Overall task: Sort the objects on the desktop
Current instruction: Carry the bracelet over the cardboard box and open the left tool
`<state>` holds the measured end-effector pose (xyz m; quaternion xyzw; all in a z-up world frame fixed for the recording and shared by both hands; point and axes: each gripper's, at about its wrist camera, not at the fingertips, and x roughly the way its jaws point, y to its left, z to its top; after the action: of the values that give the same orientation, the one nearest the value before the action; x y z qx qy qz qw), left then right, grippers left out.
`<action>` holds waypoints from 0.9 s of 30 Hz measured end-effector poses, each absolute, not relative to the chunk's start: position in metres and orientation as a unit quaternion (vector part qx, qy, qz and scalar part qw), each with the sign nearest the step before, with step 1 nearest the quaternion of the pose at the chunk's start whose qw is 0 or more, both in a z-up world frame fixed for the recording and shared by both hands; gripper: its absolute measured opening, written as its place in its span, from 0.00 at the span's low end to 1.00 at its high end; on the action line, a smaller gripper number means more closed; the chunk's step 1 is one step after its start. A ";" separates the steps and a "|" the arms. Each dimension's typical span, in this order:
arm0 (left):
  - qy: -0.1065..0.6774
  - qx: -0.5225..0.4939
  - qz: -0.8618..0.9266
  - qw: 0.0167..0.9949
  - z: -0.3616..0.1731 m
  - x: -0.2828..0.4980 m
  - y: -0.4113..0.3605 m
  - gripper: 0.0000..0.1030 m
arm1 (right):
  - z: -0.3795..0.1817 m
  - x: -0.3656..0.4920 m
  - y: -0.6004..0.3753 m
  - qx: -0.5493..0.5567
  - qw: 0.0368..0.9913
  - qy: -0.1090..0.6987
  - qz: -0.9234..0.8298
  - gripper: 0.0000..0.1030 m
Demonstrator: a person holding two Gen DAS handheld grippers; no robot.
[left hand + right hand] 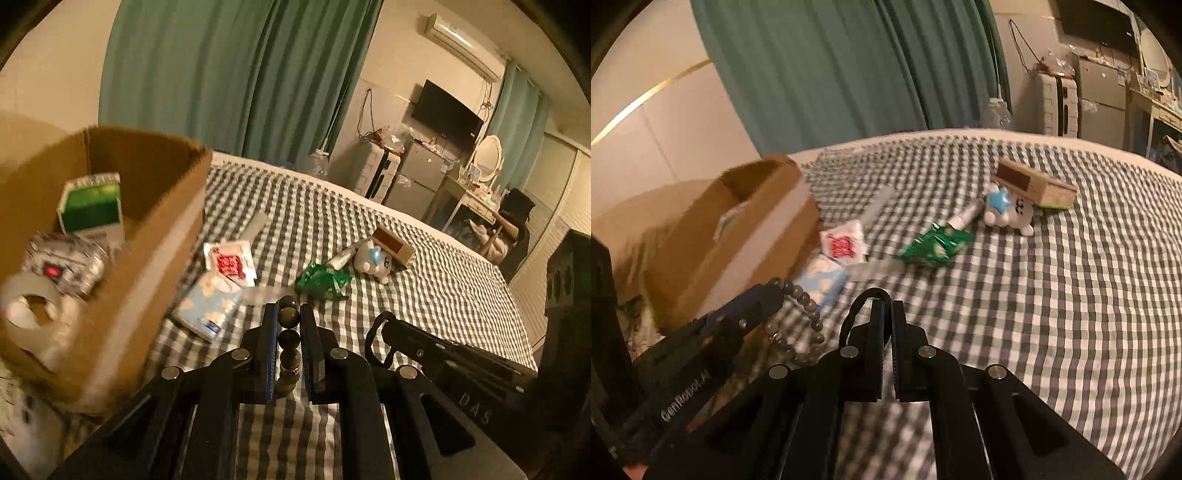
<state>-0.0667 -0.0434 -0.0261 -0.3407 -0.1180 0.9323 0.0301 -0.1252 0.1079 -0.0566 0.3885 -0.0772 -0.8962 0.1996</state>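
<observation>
L gripper (288, 314) is clamped on a dark bead bracelet (289, 338); beads sit in a column betw. the two pads. In the right wrist view the bracelet (798, 321) hangs as a loop from that same gripper (764, 295), above the checked cloth (1052, 295).

R gripper (888, 306) has its jaws together, pinching a thin black loop (858, 310); the left wrist view shows the loop (378, 341) curving off the tip of that gripper (388, 328). What the loop belongs to can't be told.

Cardboard box (147, 236) stands at the left on the cloth (424, 295), blurred. Inside: a green-and-white carton (92, 205), a foil packet w/ a red mark (61, 269) and a clear tape roll (31, 310).

Just beside the box on the cloth: a white sachet w/ red print (231, 264) and a light-blue tissue pack (210, 308), touching each other. Near them a green snack bag (323, 280), then a small white tube (341, 258), a white toy w/ a blue star (373, 260) and a small brown box (393, 243) leaning over the toy.

Teal curtain (221, 74) behind.
</observation>
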 end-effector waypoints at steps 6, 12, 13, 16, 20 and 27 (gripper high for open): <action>-0.118 -0.300 0.946 0.014 0.037 -0.051 -0.075 0.11 | -0.010 -0.113 0.066 0.353 0.235 -0.058 -0.904 0.03; -0.104 -0.252 0.962 -0.023 0.097 -0.051 -0.128 0.11 | 0.024 -0.118 -0.008 0.330 0.295 -0.026 -0.896 0.03; -0.101 -0.249 0.963 -0.033 0.101 -0.052 -0.138 0.11 | 0.025 -0.120 -0.017 0.331 0.301 -0.022 -0.894 0.03; -0.088 -0.257 0.960 -0.073 0.104 -0.056 -0.169 0.11 | 0.021 -0.132 -0.055 0.346 0.336 -0.026 -0.876 0.03; -0.095 -0.281 0.949 -0.108 0.087 -0.059 -0.205 0.11 | 0.009 -0.145 -0.082 0.367 0.333 -0.019 -0.869 0.05; -0.083 -0.329 0.934 -0.112 0.051 -0.065 -0.217 0.30 | -0.004 -0.154 -0.080 0.397 0.324 -0.027 -0.858 0.44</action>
<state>-0.0648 -0.2168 0.0511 -0.3289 -0.0833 0.9340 -0.1119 -0.1542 -0.0796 -0.0044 0.3970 -0.0272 -0.8583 0.3240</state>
